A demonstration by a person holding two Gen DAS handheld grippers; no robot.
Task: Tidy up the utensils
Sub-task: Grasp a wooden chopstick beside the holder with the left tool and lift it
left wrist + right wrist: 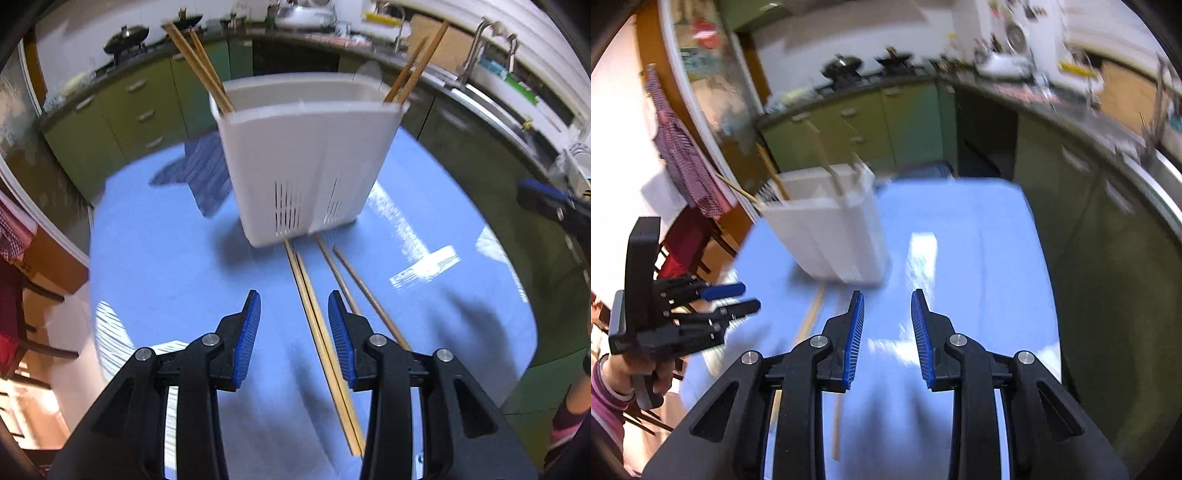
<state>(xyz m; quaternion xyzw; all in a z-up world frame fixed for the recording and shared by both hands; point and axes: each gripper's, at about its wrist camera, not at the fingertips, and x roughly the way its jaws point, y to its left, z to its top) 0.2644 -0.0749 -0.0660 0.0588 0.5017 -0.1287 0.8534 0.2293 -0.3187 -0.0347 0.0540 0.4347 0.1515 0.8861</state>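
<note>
Both tongs, left (294, 336) and right (887, 338), gape empty over the blue worktop (166, 266). Chopsticks (321, 332) lie by the white holder (306, 166). No readable writing; everything looks blurry.

Both fisheye views look steeply down along their own fingers, close above the blue table (166, 258). The left wrist faces the white holder (306, 162) at upper centre; the right wrist sees it (827, 236) upper left. Both share table, holder and the green cabinets (122, 110)
</note>
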